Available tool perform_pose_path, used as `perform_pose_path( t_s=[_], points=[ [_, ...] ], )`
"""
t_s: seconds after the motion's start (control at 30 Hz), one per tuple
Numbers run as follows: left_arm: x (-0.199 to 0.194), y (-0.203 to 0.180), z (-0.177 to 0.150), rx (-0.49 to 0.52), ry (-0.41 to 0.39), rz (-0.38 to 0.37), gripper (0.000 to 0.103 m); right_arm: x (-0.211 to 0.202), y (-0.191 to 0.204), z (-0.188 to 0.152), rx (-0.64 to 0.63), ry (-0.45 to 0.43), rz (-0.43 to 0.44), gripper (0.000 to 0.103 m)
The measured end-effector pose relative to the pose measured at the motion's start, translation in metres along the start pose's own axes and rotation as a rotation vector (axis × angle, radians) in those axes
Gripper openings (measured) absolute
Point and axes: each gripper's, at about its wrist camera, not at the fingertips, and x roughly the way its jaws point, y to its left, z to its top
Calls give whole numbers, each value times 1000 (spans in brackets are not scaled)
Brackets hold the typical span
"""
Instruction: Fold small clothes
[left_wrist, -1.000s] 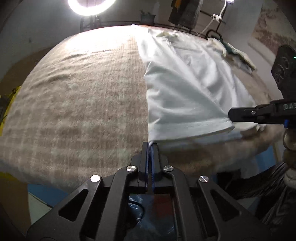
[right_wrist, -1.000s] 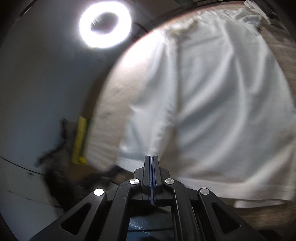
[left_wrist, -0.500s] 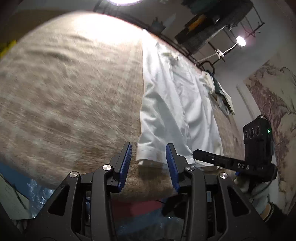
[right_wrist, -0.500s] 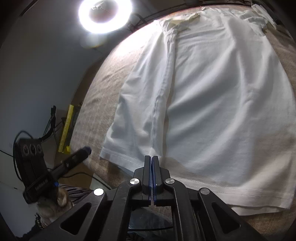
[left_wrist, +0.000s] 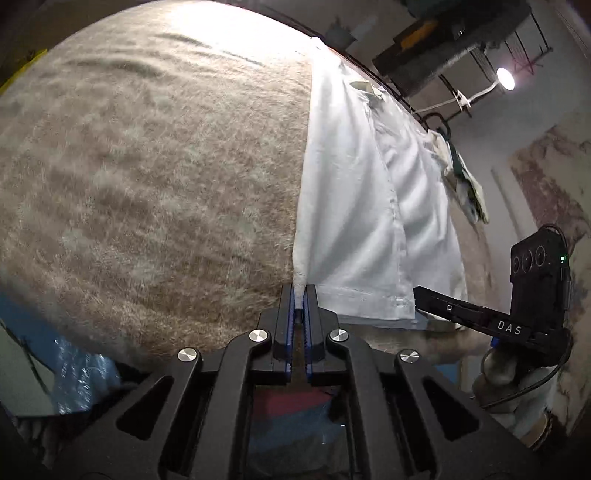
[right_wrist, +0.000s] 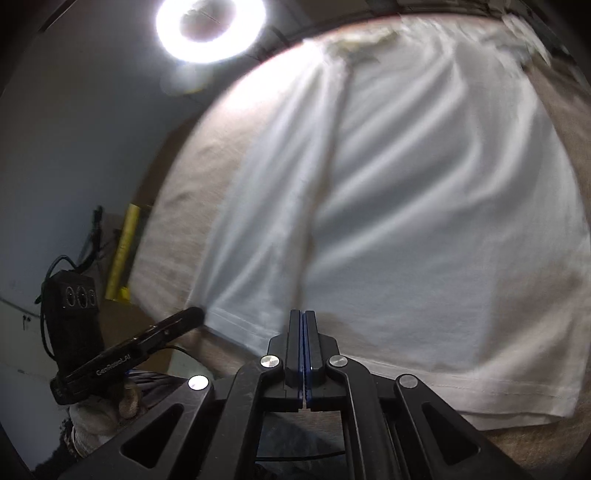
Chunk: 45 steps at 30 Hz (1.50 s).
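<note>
A white shirt (left_wrist: 351, 203) lies spread lengthwise on a brown blanket (left_wrist: 147, 166), hem toward me. My left gripper (left_wrist: 299, 290) is at the hem's left corner, its jaws closing with the cloth pinched between the blue pads. In the right wrist view the shirt (right_wrist: 406, 203) shows creases running toward my right gripper (right_wrist: 303, 315), which is shut on the hem edge. The left gripper (right_wrist: 195, 314) shows there at the hem's left corner. The right gripper (left_wrist: 417, 293) touches the hem's folded corner in the left wrist view.
A ring light (right_wrist: 210, 26) glares beyond the far edge. Folded clothes (left_wrist: 465, 184) lie at the blanket's right side. A yellow object (right_wrist: 123, 254) stands left of the blanket (right_wrist: 173, 221). A gloved hand (left_wrist: 509, 373) holds the right gripper.
My left gripper opened, rolled, and closed again on the hem's left corner. The right gripper stayed shut at the hem, and the shirt now shows taut creases.
</note>
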Motion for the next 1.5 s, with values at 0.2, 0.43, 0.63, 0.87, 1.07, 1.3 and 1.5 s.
perform_pose_path(
  t_s=[0.2, 0.43, 0.63, 0.87, 1.07, 1.3, 1.5],
  points=[
    [-28, -10, -5, 100, -81, 107, 2, -20, -3, -4, -35, -1, -14, 4],
    [-42, -37, -10, 218, -145, 109, 3, -88, -51, -28, 34, -176, -235, 46],
    [-27, -67, -12, 273, -115, 78, 3, -103, -112, -44, 189, -166, -282, 46],
    [-13, -108, -19, 361, -102, 54, 3, -104, -121, -49, 149, -137, -187, 3],
    [4, -156, -30, 473, -90, 11, 3, -128, -121, -43, 145, -138, -212, 2],
    [41, -222, -48, 594, -41, -69, 19, -158, -113, -28, 56, -173, -168, 33],
    [76, -264, -69, 693, 25, -97, 19, -208, -149, 8, 91, -294, -87, 36]
  ],
)
